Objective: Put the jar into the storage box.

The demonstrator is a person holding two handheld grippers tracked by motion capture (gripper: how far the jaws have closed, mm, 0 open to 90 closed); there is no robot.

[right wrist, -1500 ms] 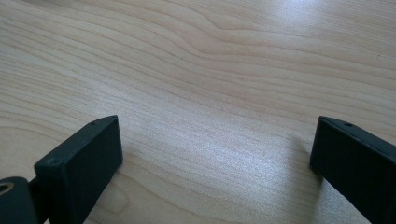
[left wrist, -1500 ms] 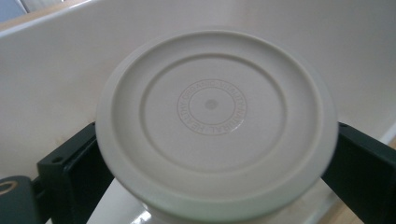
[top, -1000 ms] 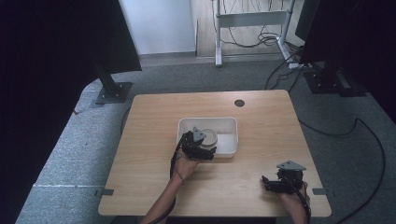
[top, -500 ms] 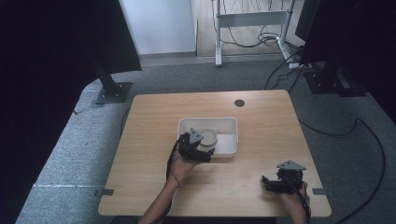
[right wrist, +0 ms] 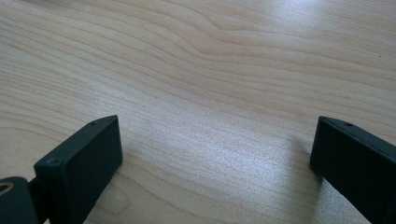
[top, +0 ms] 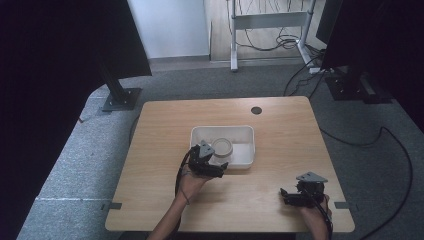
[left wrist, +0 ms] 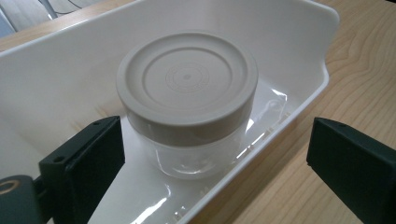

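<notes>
Tray (left wrist: 299,28) ends cropped by frame.

— Where does your high view sit?
— Above your side of the wooden table (top: 150,200), looking forward and down; the floor and stands lie beyond.
— And your left gripper view?
— It rides low and close, facing the white tray (left wrist: 299,28) and the lidded jar (left wrist: 187,93). The high view shares both (top: 245,132) (top: 222,148).
— Your right gripper view?
— Very near the tabletop (right wrist: 210,70), facing bare wood grain.
</notes>
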